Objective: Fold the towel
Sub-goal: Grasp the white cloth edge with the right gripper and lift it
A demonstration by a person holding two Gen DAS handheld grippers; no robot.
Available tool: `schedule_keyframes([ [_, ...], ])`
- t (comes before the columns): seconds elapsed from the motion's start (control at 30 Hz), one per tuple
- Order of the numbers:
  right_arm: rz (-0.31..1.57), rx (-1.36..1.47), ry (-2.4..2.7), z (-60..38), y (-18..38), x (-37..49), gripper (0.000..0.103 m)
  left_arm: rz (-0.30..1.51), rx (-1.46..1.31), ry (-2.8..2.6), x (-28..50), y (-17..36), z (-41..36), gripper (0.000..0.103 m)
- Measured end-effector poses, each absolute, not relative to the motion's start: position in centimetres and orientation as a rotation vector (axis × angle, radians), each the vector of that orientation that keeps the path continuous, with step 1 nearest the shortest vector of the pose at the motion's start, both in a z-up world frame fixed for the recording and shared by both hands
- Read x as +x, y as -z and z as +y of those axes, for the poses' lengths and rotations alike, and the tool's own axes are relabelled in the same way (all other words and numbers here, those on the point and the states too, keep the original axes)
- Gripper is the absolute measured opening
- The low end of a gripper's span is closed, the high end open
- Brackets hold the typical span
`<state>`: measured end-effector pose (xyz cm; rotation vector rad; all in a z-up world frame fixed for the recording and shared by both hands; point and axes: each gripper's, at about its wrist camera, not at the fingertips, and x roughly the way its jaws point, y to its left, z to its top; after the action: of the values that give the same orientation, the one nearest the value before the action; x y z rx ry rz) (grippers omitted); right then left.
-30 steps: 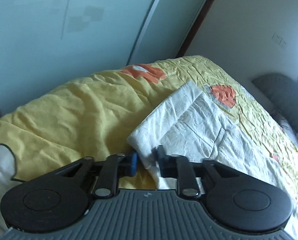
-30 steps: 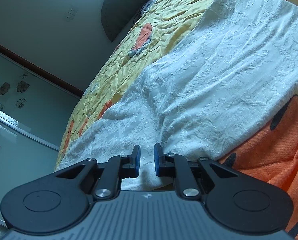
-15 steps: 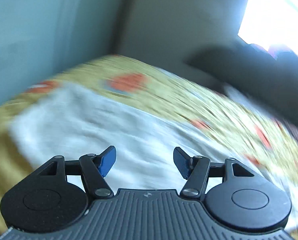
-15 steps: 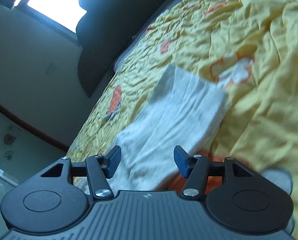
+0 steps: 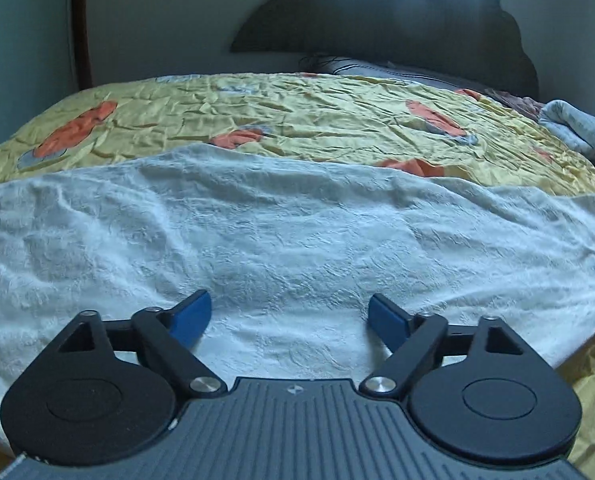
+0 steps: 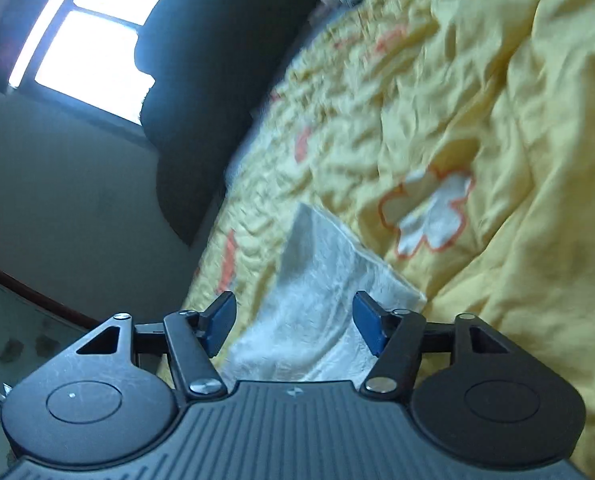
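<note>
- Left wrist view: the white towel [image 5: 281, 240] is seen spread across the yellow bedspread [image 5: 297, 120], on the side nearer the camera; the dark headboard [image 5: 397, 20] stands beyond the bedspread's far edge.
- The left gripper [image 5: 289, 316] is held over the towel's near part. Its jaws are spread wide, having just been opening, and nothing is clamped between them; only towel surface is seen in the gap.
- A grey bundle of cloth [image 5: 577, 132] is seen at the right edge of the bedspread, well apart from the towel.
- Right wrist view: the towel [image 6: 321, 312] is seen as a narrow folded strip on the bedspread [image 6: 477, 120], its far end toward the headboard [image 6: 201, 92].
- The right gripper [image 6: 293, 320] is held above the towel's near end, jaws apart after just opening, with nothing pinched between them.
- A bright window [image 6: 97, 36] is seen beside the headboard.
</note>
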<state>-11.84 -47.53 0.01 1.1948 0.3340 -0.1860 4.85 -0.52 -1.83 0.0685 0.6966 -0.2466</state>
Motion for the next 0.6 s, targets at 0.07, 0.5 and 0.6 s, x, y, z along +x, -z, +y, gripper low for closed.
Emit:
schedule_keyframes([
  [0.07,0.329,1.21,0.218,-47.6,0.0,-13.4,0.068,0.696,0.075,0.245,5.2,1.9,-1.1,0.096],
  [0.5,0.5,1.239,0.23,-47.7,2.5,-9.7,0.076,0.698,0.084,0.252,6.1,2.2,-1.8,0.102],
  [0.6,0.502,1.24,0.218,-47.5,2.2,-8.8,0.088,0.698,0.085,0.252,6.1,2.2,-1.8,0.102],
])
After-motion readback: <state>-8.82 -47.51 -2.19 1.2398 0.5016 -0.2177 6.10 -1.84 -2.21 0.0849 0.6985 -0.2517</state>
